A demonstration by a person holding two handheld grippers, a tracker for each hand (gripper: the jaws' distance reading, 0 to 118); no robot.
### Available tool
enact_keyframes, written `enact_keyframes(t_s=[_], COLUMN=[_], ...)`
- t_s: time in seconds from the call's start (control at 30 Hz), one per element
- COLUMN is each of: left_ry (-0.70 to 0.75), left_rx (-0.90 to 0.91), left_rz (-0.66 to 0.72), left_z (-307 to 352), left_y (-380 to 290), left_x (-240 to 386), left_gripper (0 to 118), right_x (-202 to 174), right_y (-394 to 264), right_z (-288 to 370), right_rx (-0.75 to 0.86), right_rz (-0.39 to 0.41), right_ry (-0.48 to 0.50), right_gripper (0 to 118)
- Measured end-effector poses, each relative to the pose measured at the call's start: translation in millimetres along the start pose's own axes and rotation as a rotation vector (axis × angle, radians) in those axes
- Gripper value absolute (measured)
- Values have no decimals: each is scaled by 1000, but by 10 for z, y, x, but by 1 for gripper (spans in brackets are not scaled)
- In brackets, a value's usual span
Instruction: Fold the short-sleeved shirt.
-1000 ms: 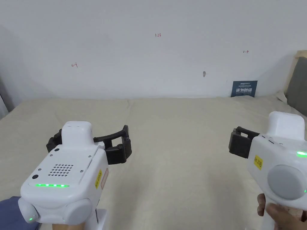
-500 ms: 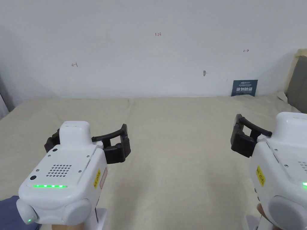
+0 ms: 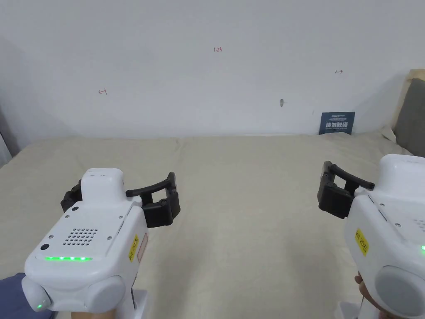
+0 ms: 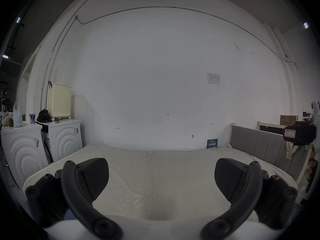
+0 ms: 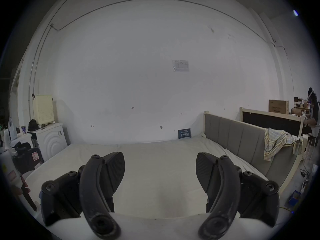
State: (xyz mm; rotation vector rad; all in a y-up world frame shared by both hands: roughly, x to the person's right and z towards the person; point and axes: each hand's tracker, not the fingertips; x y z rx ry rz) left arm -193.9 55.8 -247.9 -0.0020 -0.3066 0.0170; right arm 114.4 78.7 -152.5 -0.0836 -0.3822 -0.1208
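Hovering side by side above a wide bed covered in a cream sheet (image 3: 249,174), the left hand-held gripper (image 4: 162,171) and the right hand-held gripper (image 5: 160,164) were held level, well apart from each other, and both pointed toward a plain white wall (image 3: 207,83). Each was released: the black ribbed pads of the left one stood wide apart with bare sheet between them, and the right one's pads were spread too, a little less widely, and held nothing. Neither touched the sheet. A green strip glowed on the white body of the left hand-held gripper in the head view.

Ahead of the right hand-held gripper, a small dark blue sign (image 3: 336,123) leaned against the wall at the far edge of the bed. To that gripper's right ran a grey padded headboard (image 5: 242,139), and a pale checked cloth (image 5: 275,143) hung crumpled over its top edge, well apart from both grippers; whether this was the short-sleeved shirt could not be told. Farther right, behind the headboard, a person (image 5: 314,113) stood.

Left of the left hand-held gripper, beyond the bed's edge, stood two white washing machines (image 4: 64,139) with a cream perforated basket (image 4: 58,101) on top. Below its body, a patch of dark blue fabric (image 3: 12,295) showed at the corner of the head view; what it belonged to was unclear.
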Motion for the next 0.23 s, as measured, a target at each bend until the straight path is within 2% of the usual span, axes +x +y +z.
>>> enact_keyframes(t_s=[0.23], left_ry=[0], left_rx=[11], left_rz=[-5], left_z=[30], left_y=[29], left_x=[7], left_gripper=[118], right_x=[8], right_y=[4], right_z=[20], right_rx=[17], right_rz=[5], right_ry=[-5], right_gripper=[88])
